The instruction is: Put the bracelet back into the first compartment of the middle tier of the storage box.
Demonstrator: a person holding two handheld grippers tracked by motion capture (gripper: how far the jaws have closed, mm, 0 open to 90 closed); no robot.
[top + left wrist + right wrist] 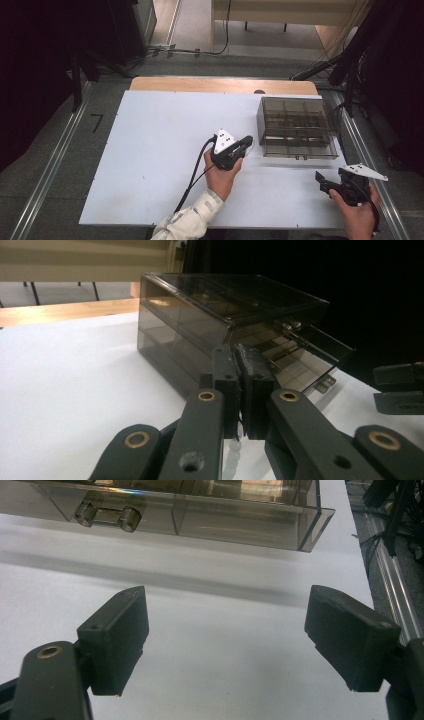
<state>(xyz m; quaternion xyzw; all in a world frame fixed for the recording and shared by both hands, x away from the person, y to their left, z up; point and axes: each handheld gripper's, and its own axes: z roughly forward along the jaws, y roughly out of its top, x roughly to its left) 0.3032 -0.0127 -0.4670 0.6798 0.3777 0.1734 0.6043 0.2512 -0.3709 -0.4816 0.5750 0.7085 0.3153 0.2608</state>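
Observation:
A smoky see-through drawer box (297, 127) stands on the right half of the white table (160, 150). One of its drawers (320, 362) sticks out a little at the front, and a small handle (105, 515) shows on that face. My left gripper (248, 140) lies low just left of the box's front corner, shut, the pads (239, 352) pressed flat together. A small pale translucent bit (233, 456) shows under the jaws; I cannot tell what it is. My right gripper (320, 182) is open near the front right of the table, with bare table between its pads (227, 597).
A wooden strip (222, 85) runs along the table's far edge. Metal rails (367, 150) flank the table on the floor. Dark stands and cables stand around the back and right. The other gripper's black jaws (397, 387) show at the right in the left gripper view.

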